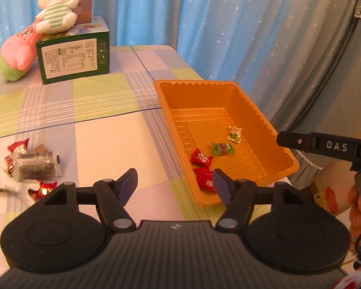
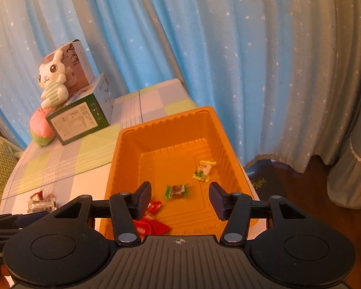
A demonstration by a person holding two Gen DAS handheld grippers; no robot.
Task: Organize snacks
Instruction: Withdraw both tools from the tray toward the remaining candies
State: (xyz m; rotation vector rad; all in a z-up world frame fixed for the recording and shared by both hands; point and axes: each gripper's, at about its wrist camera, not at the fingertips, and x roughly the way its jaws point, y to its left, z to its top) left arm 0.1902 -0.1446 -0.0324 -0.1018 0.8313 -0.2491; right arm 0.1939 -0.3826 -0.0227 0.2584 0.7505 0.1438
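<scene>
Left wrist view: loose snacks lie at ten o'clock from the left gripper, jaws apart and empty, the nearer hand. Right gripper, jaws apart, empty, hovers over the orange tray holding four candies.

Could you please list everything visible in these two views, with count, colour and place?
tray: one, orange, table's right side
candies in tray: four, two red, one green, one pale yellow-green
snack pile: several wrappers, red, clear, white, table's left
box: one, green, far left
rabbit toy: one, white, on box
plush: one, pink-green, beside box
tablecloth: checked pastel
curtain: blue, starred
left tongs: open, empty
right tongs: open, over tray
</scene>
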